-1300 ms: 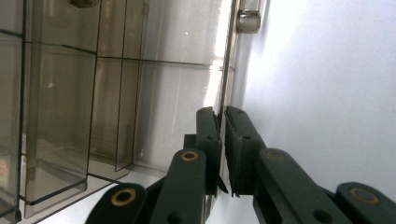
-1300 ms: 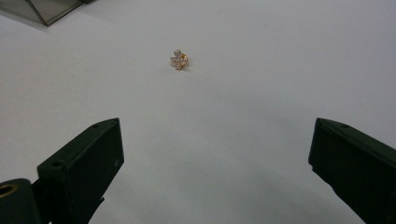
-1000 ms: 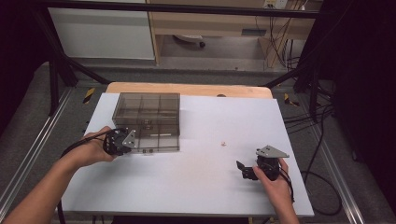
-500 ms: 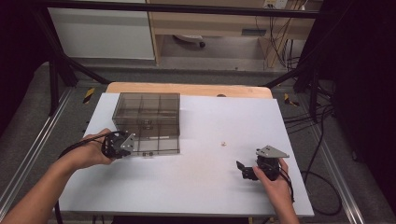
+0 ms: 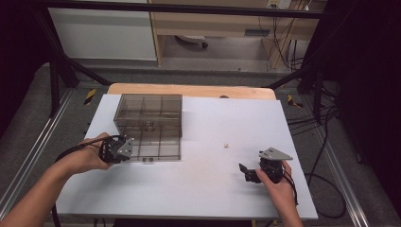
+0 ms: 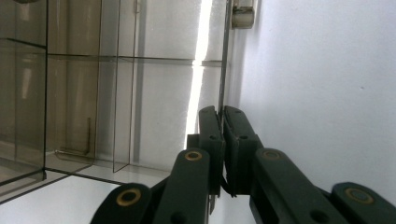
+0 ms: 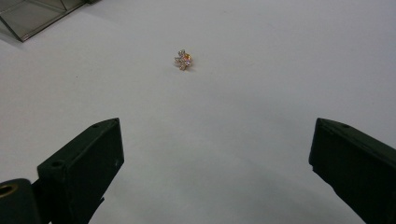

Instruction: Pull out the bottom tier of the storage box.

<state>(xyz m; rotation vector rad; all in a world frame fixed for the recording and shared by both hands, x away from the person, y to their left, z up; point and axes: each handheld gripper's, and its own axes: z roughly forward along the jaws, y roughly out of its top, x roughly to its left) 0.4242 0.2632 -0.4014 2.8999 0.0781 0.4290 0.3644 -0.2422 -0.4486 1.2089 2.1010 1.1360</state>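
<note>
A smoky clear compartment box (image 5: 149,125) stands at the table's left. My left gripper (image 5: 116,149) is at its front left corner. In the left gripper view the jaws (image 6: 222,112) are pressed together on a thin clear edge panel of the box (image 6: 140,84), and a small latch (image 6: 243,14) sits farther along that edge. A tiny sparkling jewel (image 5: 226,145) lies on the white table right of the box. My right gripper (image 5: 246,172) is at the front right and points toward it. Its jaws (image 7: 215,144) are spread wide with nothing between them, the jewel (image 7: 183,59) a short way ahead.
The white tabletop (image 5: 208,118) stretches between box and right gripper. A corner of the box (image 7: 32,18) shows at the right gripper view's top left. A wooden board edge (image 5: 189,90) runs along the back, and black frame posts and cables stand beyond the table.
My left gripper has shifted slightly toward the table's front while still clamped on the box's edge. The right gripper and the jewel have stayed where they were.
</note>
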